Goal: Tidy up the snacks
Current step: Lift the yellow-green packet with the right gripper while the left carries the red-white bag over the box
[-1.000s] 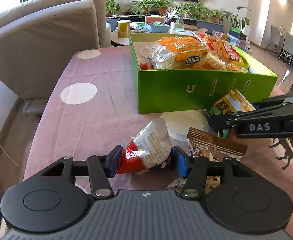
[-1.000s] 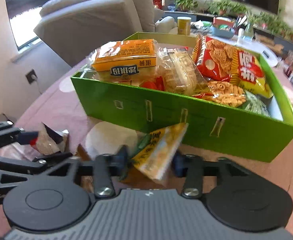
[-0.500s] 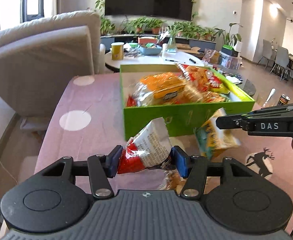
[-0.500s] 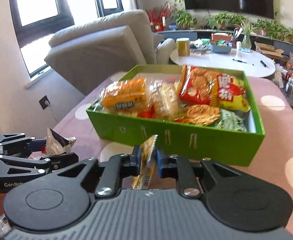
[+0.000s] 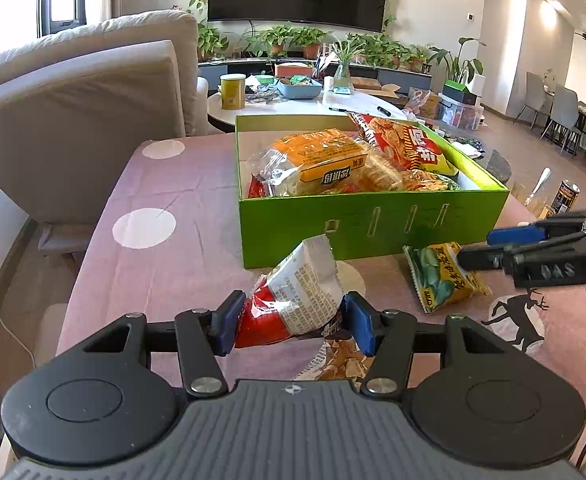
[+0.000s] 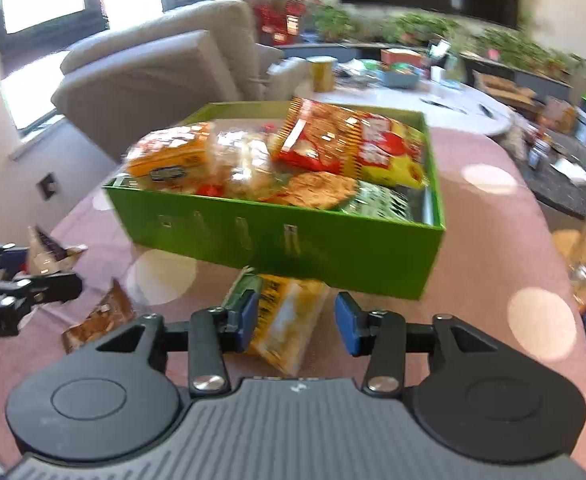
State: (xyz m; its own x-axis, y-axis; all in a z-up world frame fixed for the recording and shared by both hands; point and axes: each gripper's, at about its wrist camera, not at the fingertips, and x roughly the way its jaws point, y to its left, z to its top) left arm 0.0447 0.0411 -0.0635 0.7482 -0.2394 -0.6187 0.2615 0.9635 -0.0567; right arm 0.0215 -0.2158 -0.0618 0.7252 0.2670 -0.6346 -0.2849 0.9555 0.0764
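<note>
In the left wrist view, our left claw (image 5: 291, 322) sits at lower centre, clenched on a red-and-white snack packet (image 5: 295, 298) held clear of the pink worktop (image 5: 165, 268). The green box (image 5: 369, 224), already crowded with snacks, fills the upper middle. At right our right claw (image 5: 481, 246) hovers over a yellow-green snack bag (image 5: 443, 280) lying on the cloth just in front of the box wall. A brown packet (image 5: 343, 362) peeks out beneath our left claw.

In the right wrist view, which is blurred, our right claw (image 6: 297, 322) is opening at lower centre; the yellow-green snack bag (image 6: 283, 320) lies between the jaws, but the right pad stands off it, so it is released. The green box (image 6: 285, 236) sits just beyond.

To do this well, we should carry the red-and-white packet over the near wall and drop it in the barer left corner. The fallen bag seems to need a firmer regrasp across its middle.
</note>
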